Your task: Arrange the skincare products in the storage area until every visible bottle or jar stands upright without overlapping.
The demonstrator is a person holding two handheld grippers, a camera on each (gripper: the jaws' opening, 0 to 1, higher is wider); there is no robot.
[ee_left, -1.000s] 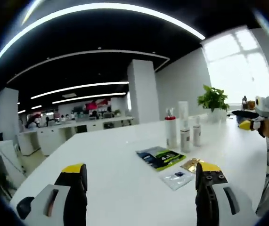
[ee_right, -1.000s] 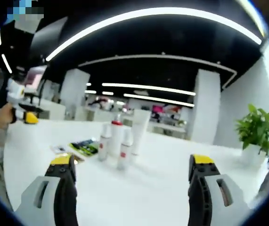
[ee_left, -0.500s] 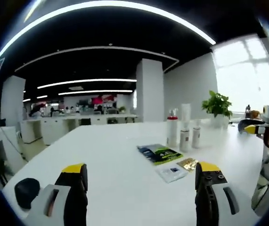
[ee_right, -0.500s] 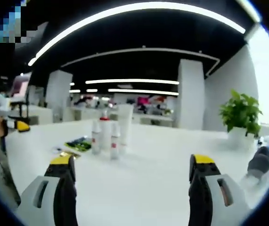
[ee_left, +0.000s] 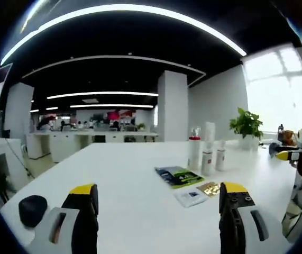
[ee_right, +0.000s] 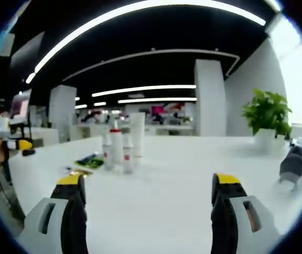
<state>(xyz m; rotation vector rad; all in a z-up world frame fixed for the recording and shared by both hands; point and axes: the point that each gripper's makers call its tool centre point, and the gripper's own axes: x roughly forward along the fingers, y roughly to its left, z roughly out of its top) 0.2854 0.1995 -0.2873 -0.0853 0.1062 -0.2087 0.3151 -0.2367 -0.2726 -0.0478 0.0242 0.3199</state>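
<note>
The table (ee_left: 129, 174) is white. The bottles (ee_left: 207, 154) are white, one with a red cap (ee_left: 194, 137). The packet (ee_left: 179, 176) is dark with green.

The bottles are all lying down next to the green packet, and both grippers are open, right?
Not quite: the bottles stand upright beside the green packet, as the left gripper view shows. The left gripper and right gripper are indeed open.

A white table (ee_left: 135, 174) is seen, with a dark green packet (ee_left: 179, 176) laid flat on it. Just beside that, nearer, a gold sachet (ee_left: 211, 188) and a clear sachet (ee_left: 191, 196) are placed. A black round object (ee_left: 33, 208) sits at the near left. A potted plant (ee_right: 267, 119) stands far right.
</note>
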